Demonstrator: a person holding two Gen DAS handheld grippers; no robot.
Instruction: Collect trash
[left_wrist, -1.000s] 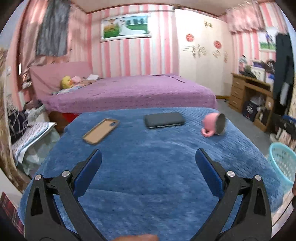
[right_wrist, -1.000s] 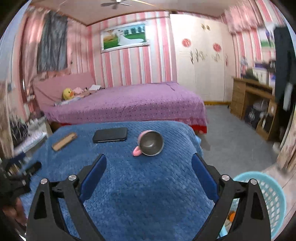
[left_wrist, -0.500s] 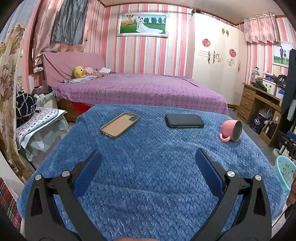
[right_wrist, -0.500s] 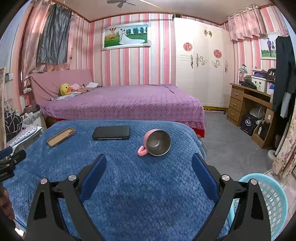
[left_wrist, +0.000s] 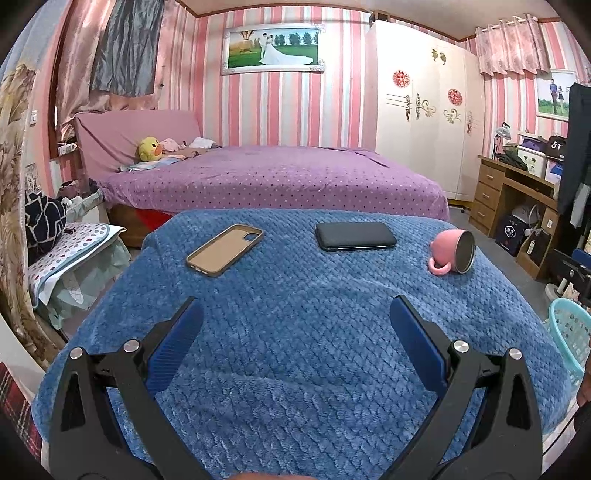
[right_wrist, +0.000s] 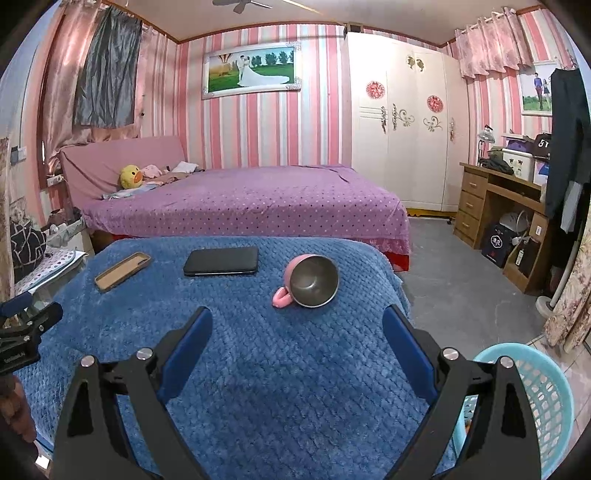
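A blue blanket-covered table (left_wrist: 303, 332) holds a tan phone case (left_wrist: 224, 249), a black phone (left_wrist: 355, 236) and a pink cup (left_wrist: 452, 252) lying on its side. The same case (right_wrist: 122, 271), phone (right_wrist: 221, 261) and cup (right_wrist: 308, 281) show in the right wrist view. My left gripper (left_wrist: 295, 325) is open and empty over the table's near part. My right gripper (right_wrist: 297, 332) is open and empty, just short of the cup. A light blue basket (right_wrist: 535, 387) stands on the floor at the table's right; it also shows in the left wrist view (left_wrist: 570, 332).
A purple bed (left_wrist: 273, 177) lies beyond the table. A wooden desk (right_wrist: 498, 206) and a white wardrobe (right_wrist: 402, 129) stand at the right. A bag and cloths (left_wrist: 55, 243) lie at the left. My left gripper shows at the right view's left edge (right_wrist: 26, 325).
Both views have steadied and tilted level. The table items sit a little lower and closer in the right view. Both grippers stay open and empty.
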